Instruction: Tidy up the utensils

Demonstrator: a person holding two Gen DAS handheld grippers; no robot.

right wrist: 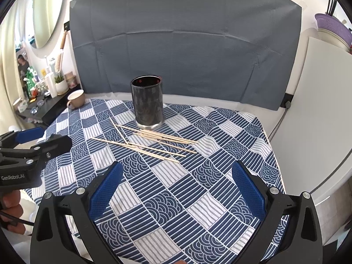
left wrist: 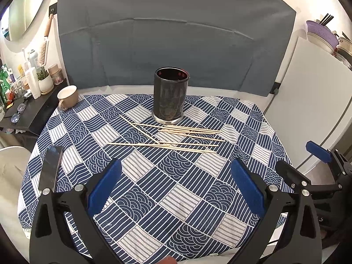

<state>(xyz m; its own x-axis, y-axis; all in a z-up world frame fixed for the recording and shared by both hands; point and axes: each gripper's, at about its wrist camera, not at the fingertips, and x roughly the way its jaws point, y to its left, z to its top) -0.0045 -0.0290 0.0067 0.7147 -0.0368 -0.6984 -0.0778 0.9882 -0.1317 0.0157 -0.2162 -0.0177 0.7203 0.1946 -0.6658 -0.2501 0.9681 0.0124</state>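
Both tools hover over the near edge of the tabletop (left wrist: 167, 189), nothing gripped. The left hand-held gripper (left wrist: 176, 171) is spread wide, and the loose scatter of wooden skewers (left wrist: 173, 137) lies ahead at twelve o'clock, well apart from its fingertips. The right hand-held gripper (right wrist: 176, 171) gapes empty too, skewers at eleven o'clock. The dark cylindrical holder (left wrist: 171, 98) stands upright just behind the pile.
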